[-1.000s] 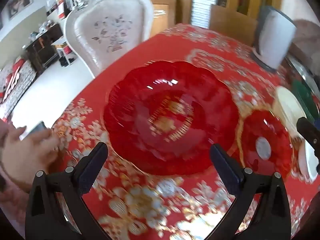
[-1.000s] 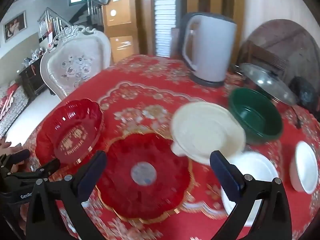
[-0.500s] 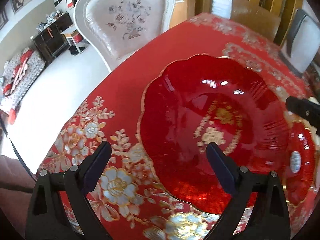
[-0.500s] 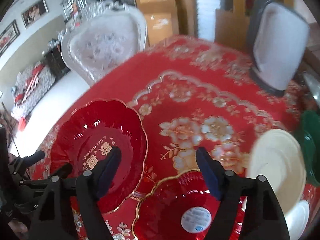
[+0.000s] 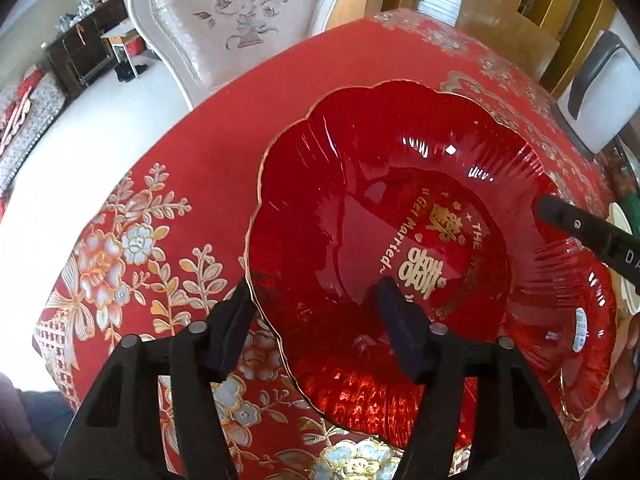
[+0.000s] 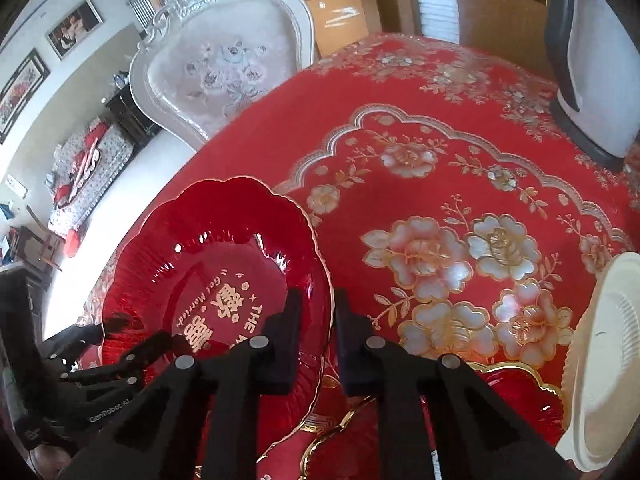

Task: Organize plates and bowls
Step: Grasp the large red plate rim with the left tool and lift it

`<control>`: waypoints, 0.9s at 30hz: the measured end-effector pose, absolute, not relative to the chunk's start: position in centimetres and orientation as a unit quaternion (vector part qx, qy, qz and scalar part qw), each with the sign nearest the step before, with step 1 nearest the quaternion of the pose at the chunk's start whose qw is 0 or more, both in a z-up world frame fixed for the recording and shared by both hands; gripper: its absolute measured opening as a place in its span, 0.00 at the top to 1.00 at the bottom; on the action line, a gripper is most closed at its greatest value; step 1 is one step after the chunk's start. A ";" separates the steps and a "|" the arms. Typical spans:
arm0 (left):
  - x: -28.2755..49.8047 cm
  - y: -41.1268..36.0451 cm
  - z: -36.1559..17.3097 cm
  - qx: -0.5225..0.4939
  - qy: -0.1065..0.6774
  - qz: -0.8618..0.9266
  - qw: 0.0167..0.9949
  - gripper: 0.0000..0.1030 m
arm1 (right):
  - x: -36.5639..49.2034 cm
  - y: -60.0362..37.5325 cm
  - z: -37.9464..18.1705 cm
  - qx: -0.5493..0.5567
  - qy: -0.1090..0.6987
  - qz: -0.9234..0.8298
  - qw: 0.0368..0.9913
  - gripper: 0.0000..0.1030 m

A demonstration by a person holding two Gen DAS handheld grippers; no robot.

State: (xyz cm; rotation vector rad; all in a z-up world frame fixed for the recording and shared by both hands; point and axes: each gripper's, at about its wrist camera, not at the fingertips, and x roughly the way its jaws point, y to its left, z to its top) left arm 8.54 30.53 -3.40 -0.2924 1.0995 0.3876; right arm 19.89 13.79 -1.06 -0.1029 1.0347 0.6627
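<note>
A large red glass bowl (image 5: 380, 216) with a scalloped gold rim and gold lettering rests tilted on the red tablecloth; it also shows in the right wrist view (image 6: 224, 280). My left gripper (image 5: 316, 320) straddles its near left rim, one finger outside, one inside, still a little apart. My right gripper (image 6: 316, 316) is shut on the bowl's right rim. A second red plate (image 5: 576, 320) lies partly under the bowl; it shows too in the right wrist view (image 6: 516, 392). A cream plate (image 6: 600, 352) lies at the right.
A white kettle (image 6: 596, 64) stands at the back right of the table (image 6: 440, 128). A white upholstered chair (image 5: 240, 20) stands behind the table's far left edge. The table edge runs just left of the bowl.
Both grippers have moved in onto the big red bowl. The right gripper has closed on its right rim. The left gripper's fingers have narrowed around the left rim.
</note>
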 end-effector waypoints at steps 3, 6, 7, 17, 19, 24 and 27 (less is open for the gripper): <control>8.8 30.1 -3.3 -0.130 0.515 0.178 0.828 0.61 | 19.8 13.9 -1.0 -0.057 0.478 0.306 0.821 0.92; 8.6 30.4 -3.2 -0.132 0.506 0.192 0.830 0.70 | 19.5 13.8 -1.0 -0.059 0.470 0.299 0.828 0.95; 8.5 30.7 -3.2 -0.139 0.504 0.193 0.830 0.73 | 19.2 13.9 -1.1 -0.067 0.466 0.297 0.831 0.95; 5.2 31.5 -2.3 -0.137 0.501 0.193 0.833 0.73 | 15.1 13.7 -0.8 -0.096 0.452 0.302 0.834 0.94; 4.3 31.2 -1.8 -0.131 0.495 0.191 0.837 0.73 | 13.8 13.3 -0.6 -0.093 0.449 0.304 0.835 0.93; 1.9 31.1 -1.4 -0.130 0.492 0.188 0.840 0.73 | 9.9 12.7 -0.3 -0.099 0.444 0.303 0.838 0.91; 1.0 31.0 -1.8 -0.142 0.495 0.180 0.838 0.73 | 7.8 12.3 -0.6 -0.094 0.448 0.306 0.835 0.90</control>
